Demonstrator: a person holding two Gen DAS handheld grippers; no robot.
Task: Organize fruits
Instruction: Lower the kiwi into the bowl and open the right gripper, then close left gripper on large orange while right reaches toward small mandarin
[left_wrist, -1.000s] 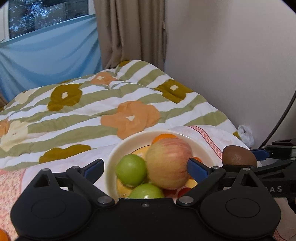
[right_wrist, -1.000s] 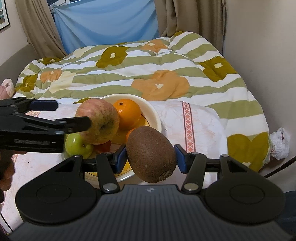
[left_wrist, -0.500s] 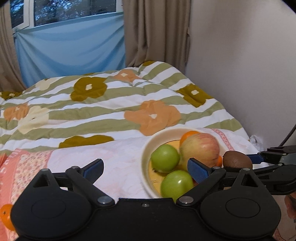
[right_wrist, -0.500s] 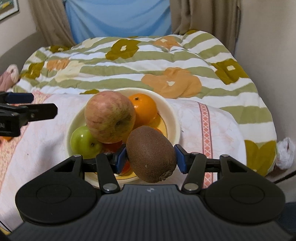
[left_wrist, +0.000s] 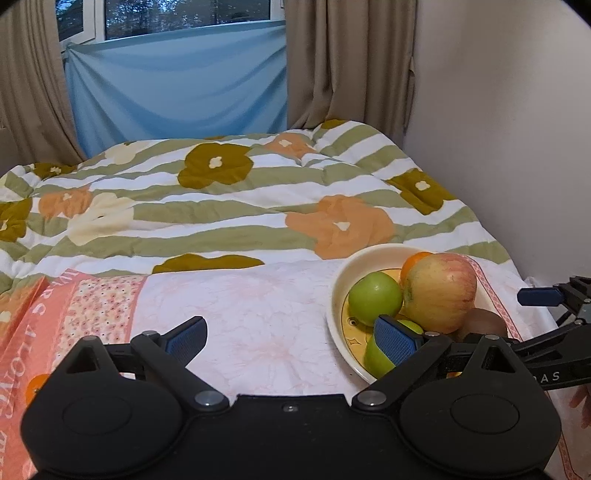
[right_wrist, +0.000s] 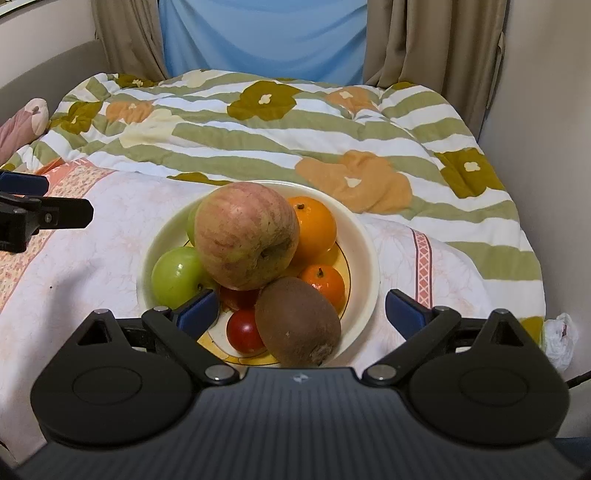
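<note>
Fruit bowl on bedside cloth, both grippers empty.

The kiwi (right_wrist: 297, 320) is seen lying inside the cream bowl (right_wrist: 364, 236), at its near edge beside a cherry tomato (right_wrist: 243, 330), under a large apple (right_wrist: 246, 235), with two oranges (right_wrist: 313, 227) and green apples (right_wrist: 177, 275) alongside. The right gripper (right_wrist: 299, 306) is opening, its pads clear of the kiwi. The left gripper (left_wrist: 291, 338) is spread wide over the pink cloth (left_wrist: 251, 314), nothing grasped.

The bowl (right_wrist: 369, 258) sat mid-frame on the cloth (right_wrist: 92, 266), quilt (right_wrist: 295, 122) behind; the kiwi (right_wrist: 297, 321) lay at its front, apple (right_wrist: 245, 234) on top
</note>
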